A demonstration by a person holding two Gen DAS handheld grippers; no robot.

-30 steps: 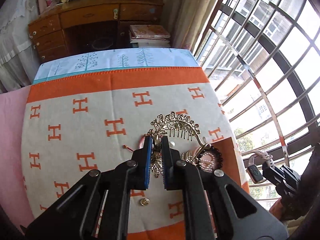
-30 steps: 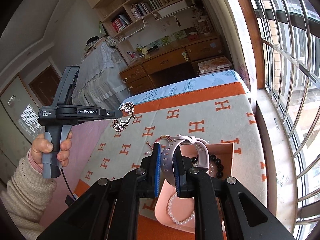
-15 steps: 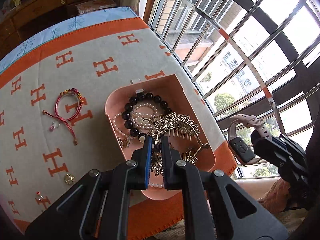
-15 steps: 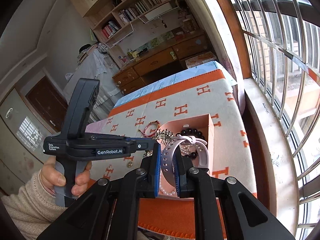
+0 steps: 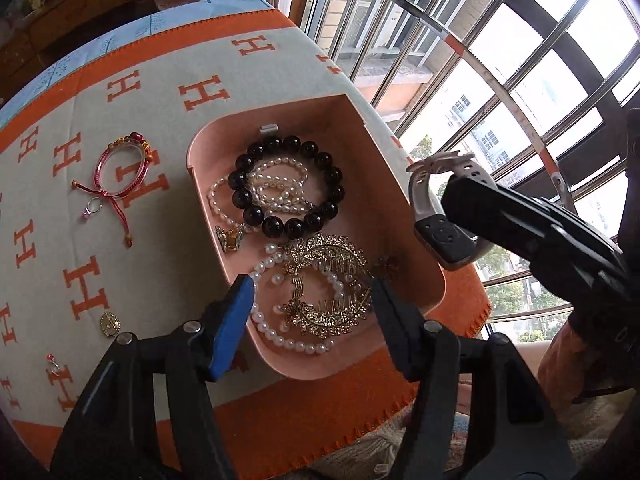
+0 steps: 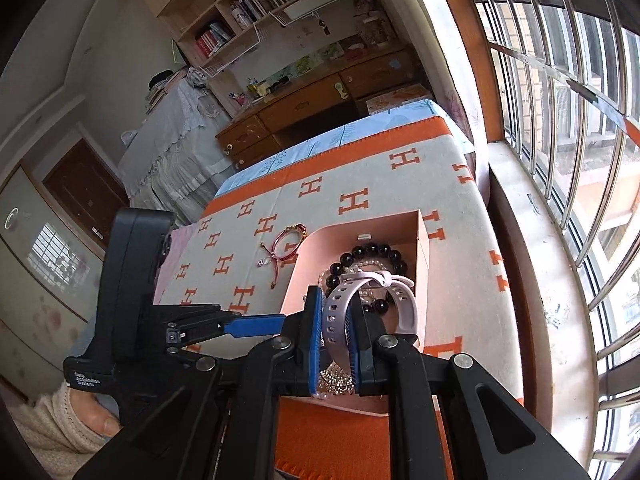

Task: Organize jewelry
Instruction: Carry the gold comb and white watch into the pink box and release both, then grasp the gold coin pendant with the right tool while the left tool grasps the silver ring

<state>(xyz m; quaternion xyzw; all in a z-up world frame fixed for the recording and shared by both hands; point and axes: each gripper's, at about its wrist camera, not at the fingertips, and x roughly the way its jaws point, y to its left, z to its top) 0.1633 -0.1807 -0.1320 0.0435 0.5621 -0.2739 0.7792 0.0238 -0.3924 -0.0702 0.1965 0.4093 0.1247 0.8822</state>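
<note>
Sunlit window bars run beside a table under an orange-and-cream blanket (image 5: 132, 240), with a pink tray (image 5: 424, 280) near its window edge as the landmark. Inside the tray lie a black bead bracelet (image 5: 288, 184), pearl strands (image 5: 280, 188) and, at its near end, a gold comb (image 5: 324, 284) resting on the pearls. The left gripper (image 5: 310, 312) hangs just over that near end, its jaws opening, with the comb below the gap and no pad pressing on it. The right gripper (image 6: 336, 324) is clenched on a watch (image 6: 360, 304), pale strap looped and dark case hanging, held above the tray's window side. Left of the tray, on the blanket, lie a red cord bracelet (image 5: 120, 168), a small ring (image 5: 93, 206) and a gold coin charm (image 5: 110, 323).

The watch looks light, its strap soft and bendy, so a grip across the strap holds safely while the case swings free. The comb looks stiff, with thin teeth that would likely snag the pearls; its spine seems the safer hold. The cord bracelet looks limp and best pinched at its beads.
</note>
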